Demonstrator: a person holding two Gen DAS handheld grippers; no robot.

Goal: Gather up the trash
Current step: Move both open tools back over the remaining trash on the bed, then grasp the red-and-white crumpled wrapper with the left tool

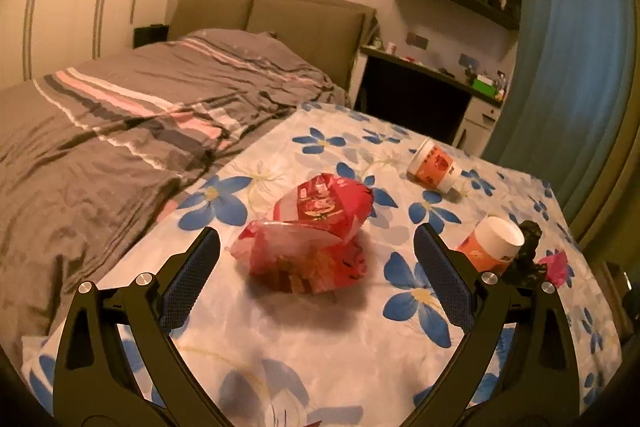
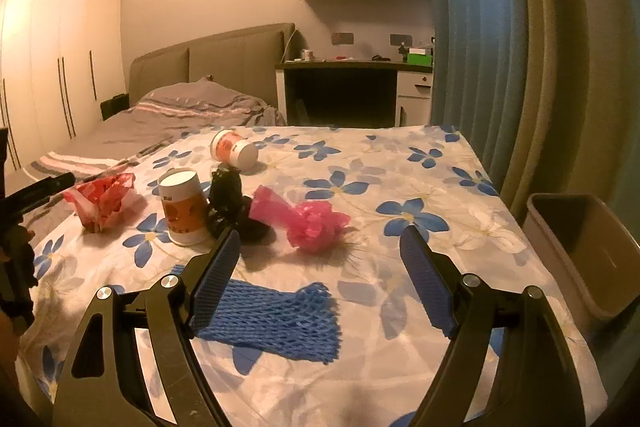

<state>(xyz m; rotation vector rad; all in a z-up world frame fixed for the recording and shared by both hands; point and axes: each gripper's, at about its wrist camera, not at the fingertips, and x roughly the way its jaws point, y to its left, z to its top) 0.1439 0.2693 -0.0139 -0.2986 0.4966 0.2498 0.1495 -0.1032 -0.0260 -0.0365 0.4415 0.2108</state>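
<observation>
Right wrist view: both grippers' fingers spread wide, gripping nothing; bin [image 2: 588, 259] beside the floral cloth [image 2: 400, 179] looks seemingly empty.

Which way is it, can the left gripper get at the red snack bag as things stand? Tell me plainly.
Probably yes. The left gripper is open, with the red snack bag lying straight ahead between its fingers on the floral cloth. Nothing stands between them; the upright paper cup sits off to the right side.
</observation>
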